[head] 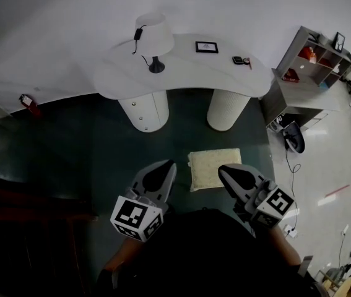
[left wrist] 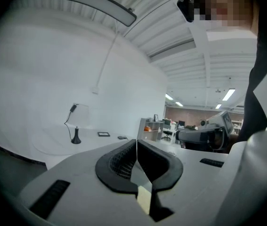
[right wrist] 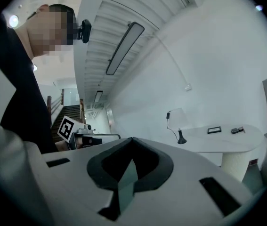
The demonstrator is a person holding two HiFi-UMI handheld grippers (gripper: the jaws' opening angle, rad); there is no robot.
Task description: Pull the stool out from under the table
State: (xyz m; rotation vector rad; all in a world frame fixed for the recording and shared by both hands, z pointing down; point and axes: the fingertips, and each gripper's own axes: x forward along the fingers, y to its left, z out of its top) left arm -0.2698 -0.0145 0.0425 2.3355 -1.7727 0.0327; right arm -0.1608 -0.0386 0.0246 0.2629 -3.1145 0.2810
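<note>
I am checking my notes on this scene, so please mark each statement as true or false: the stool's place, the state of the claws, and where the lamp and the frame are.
1. The stool stands under the table. False: it stands on the floor, clear of the table, between the two claws.
2. The left claw and the right claw are both shut and empty. True.
3. The lamp stands on the table. True.
4. The frame lies on the floor. False: it lies on the table, to the right of the lamp in the head view.
</note>
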